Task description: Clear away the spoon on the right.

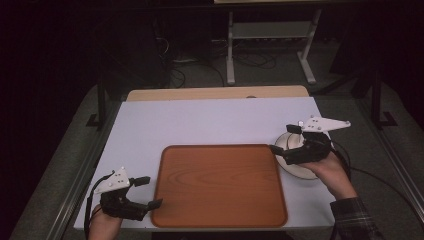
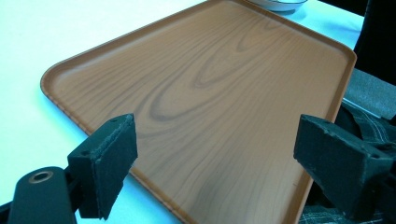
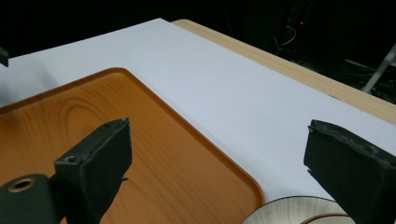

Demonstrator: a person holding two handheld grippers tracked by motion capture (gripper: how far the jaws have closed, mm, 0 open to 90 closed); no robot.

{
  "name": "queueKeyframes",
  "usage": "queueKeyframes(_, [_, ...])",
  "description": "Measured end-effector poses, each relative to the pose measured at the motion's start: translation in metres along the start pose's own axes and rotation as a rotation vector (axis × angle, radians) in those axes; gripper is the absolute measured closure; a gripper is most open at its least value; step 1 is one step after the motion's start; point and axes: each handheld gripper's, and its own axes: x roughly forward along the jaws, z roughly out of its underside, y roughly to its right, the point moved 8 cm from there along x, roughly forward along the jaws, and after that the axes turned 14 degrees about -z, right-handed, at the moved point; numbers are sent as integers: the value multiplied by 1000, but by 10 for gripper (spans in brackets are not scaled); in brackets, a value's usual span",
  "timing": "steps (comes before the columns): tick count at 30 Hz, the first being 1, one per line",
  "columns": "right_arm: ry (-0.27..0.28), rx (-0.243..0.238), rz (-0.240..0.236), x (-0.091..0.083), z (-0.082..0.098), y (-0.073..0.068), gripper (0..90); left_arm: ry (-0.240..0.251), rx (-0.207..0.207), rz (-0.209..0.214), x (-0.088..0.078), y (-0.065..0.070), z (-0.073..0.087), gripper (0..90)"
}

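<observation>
Wooden tray (image 1: 220, 185) lies between the left gripper (image 1: 148, 192) and right gripper (image 1: 286, 139), both jaws wide, empty.

Table: my work surface (image 1: 215, 120) is white, with a light wood strip (image 1: 215, 93) along its far edge.
Floor: grey carpet (image 1: 270, 75), with dark cables (image 1: 190, 67) trailing across it.
Furniture: a white metal stand (image 1: 270, 45) beyond my table.
Light: the room is dim, its far part black.

Wood-grain tray (image 1: 220, 185) lies flat on the table, white bowl (image 1: 295, 167) beside (right).
</observation>
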Motion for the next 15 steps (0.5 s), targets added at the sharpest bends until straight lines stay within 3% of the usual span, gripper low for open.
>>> queueKeyframes(13, [-23, 38, 41, 1, -4, 26, 142, 0, -4, 0, 0, 0, 0, 130])
queueKeyframes(15, [-26, 43, 50, 1, -5, 32, 183, 0, -3, 0, 0, 0, 0, 130])
